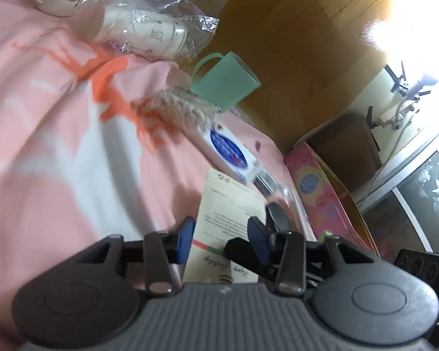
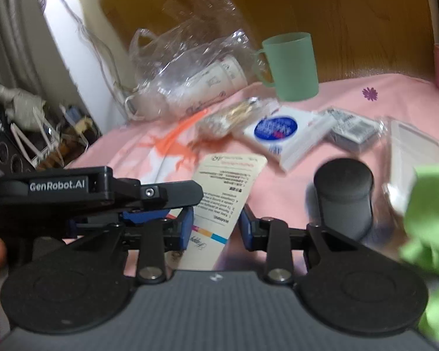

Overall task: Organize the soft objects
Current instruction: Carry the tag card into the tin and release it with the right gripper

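A pink bedsheet with orange and white print covers the bed. A cream card lies on it, also in the right wrist view. My left gripper is open just above the card's near end. My right gripper is open over the same card. The left gripper's body crosses the left of the right wrist view. A green plush thing shows at the right edge of the right wrist view, blurred. A fuzzy beige item lies by a green cup.
A clear plastic bag with white paper cups lies at the back. A white box with a blue oval label, a small grey pack, a black cylinder and a clear case lie on the sheet. A pink patterned box stands beside the bed.
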{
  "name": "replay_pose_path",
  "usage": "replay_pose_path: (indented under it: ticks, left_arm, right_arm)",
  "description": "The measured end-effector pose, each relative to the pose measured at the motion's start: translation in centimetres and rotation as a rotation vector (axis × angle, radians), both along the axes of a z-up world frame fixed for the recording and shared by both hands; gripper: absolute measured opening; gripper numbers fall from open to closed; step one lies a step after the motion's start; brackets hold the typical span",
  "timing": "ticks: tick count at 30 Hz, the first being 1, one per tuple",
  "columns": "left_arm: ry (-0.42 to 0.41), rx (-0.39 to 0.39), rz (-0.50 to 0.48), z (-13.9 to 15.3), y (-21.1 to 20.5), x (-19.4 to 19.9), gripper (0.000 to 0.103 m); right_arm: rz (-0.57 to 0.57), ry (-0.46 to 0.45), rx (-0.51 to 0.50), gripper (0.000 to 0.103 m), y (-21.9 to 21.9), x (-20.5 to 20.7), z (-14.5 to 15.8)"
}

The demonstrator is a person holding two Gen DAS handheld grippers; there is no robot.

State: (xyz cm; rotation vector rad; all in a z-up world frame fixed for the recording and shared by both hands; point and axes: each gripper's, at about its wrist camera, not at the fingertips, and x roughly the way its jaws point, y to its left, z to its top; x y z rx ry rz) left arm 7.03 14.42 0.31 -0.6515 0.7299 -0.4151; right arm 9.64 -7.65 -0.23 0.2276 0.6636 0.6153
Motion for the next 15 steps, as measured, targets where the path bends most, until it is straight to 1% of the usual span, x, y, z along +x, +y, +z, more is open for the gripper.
replay_pose_path:
  ticks: [2,4,7,10,12,15]
  left_arm:
    - [-0.020,0.026,-0.005,0.2,-1.2,-2.0,0.040]
    - [-0.024,0.061,-0.034,0.5,-2.9,-3.6,0.040]
    - [-0.034,0.114,-0.099,0.9,-6.4,-5.4,0.042]
    - [-0.043,0.153,-0.190,1.2,-10.2,-6.6,0.044]
    - [-0.050,0.172,-0.255,1.3,-13.2,-6.9,0.046]
    - [-0.071,0.219,-0.345,1.6,-17.9,-7.0,0.050]
  right_arm:
    - [0.000,0.011,0.008,0.037,-0.8,-1.9,-0.1]
    - [0.011,0.010,0.022,0.037,-2.0,-4.0,-0.2]
    - [0.006,0.024,0.013,0.037,-4.3,-6.8,-0.1]
    - [-0.011,-0.011,-0.014,0.037,-6.8,-9.9,0.0]
    - [-0.054,-0.036,-0.024,0.037,-8.6,-11.8,-0.1]
    - [-0.141,-0.041,0.001,0.037,-12.2,-14.0,-0.6]
